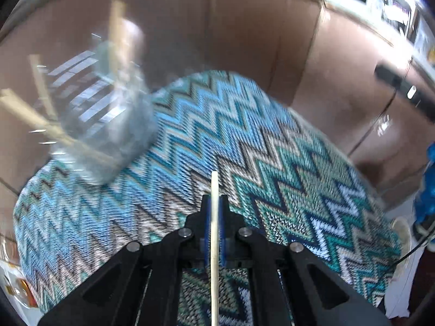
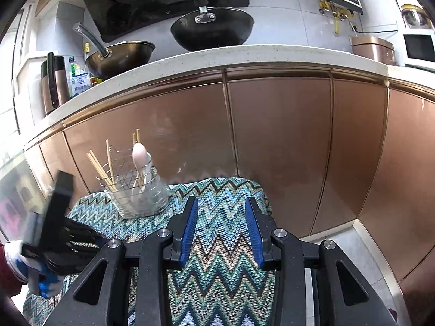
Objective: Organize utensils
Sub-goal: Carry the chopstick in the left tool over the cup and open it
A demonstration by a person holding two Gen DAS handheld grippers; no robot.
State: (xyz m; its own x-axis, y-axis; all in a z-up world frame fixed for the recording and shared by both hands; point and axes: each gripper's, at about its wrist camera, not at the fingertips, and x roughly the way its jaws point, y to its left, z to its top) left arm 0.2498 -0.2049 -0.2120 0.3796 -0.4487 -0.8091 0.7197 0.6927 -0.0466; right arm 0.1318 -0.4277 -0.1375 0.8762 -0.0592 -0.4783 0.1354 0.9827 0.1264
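Observation:
My left gripper (image 1: 214, 203) is shut on a pale wooden chopstick (image 1: 214, 187) that sticks out past its fingertips, above the zigzag mat (image 1: 244, 141). The wire utensil holder (image 1: 108, 114) stands blurred at the upper left with chopsticks in it. In the right wrist view the holder (image 2: 136, 190) stands at the mat's (image 2: 217, 260) far left corner and holds several chopsticks and a white spoon (image 2: 140, 157). My right gripper (image 2: 221, 231) is open and empty above the mat. The left gripper's body (image 2: 58, 228) shows at the left, in a gloved hand.
Copper cabinet doors (image 2: 272, 149) rise right behind the mat. On the counter (image 2: 244, 54) above stand two woks (image 2: 212, 27), bottles and a rice cooker (image 2: 372, 47). A pale floor strip (image 2: 353, 244) lies to the right of the mat.

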